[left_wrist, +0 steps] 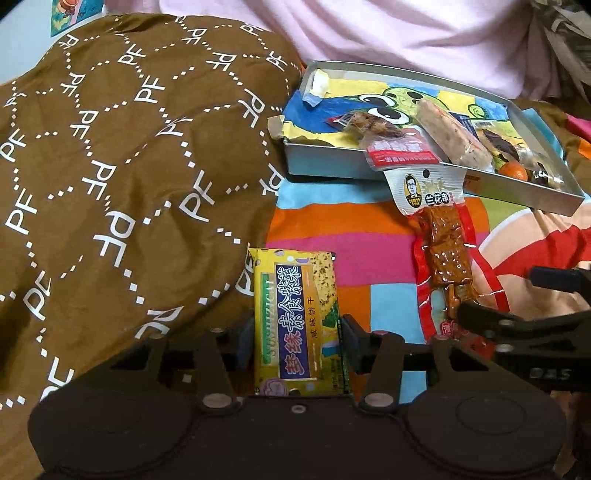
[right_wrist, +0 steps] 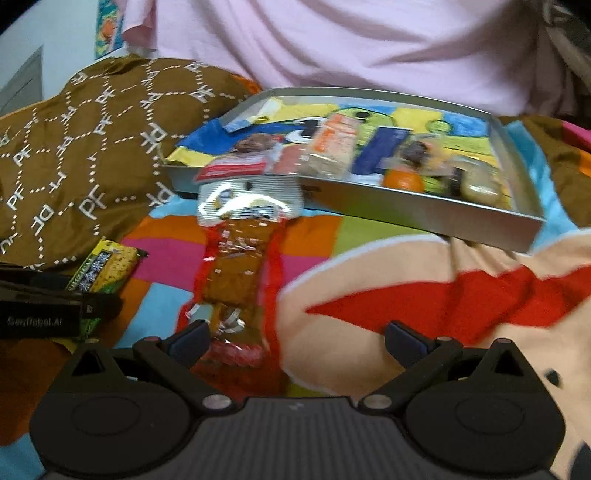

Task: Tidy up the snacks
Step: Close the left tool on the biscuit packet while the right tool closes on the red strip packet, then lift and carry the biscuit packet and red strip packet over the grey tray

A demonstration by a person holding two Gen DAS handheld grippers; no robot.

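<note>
A yellow cracker packet (left_wrist: 295, 325) lies on the colourful bedspread, and my left gripper (left_wrist: 297, 338) is shut on it, a pad against each long side. To its right lies a long red-edged packet of brown tofu skewer (left_wrist: 447, 254), its top end leaning on the silver tray (left_wrist: 332, 166). My right gripper (right_wrist: 295, 341) stands open and wide over the skewer packet's (right_wrist: 236, 266) lower end, with the left finger (right_wrist: 192, 339) at the packet's edge and nothing gripped. The tray (right_wrist: 406, 212) holds several snacks and an orange (right_wrist: 402, 181).
A brown quilt with white "PF" print (left_wrist: 129, 166) is heaped on the left, right beside the cracker packet. A person in a pink top (left_wrist: 369, 33) sits behind the tray. The patterned bedspread (right_wrist: 424, 295) spreads to the right, below the tray.
</note>
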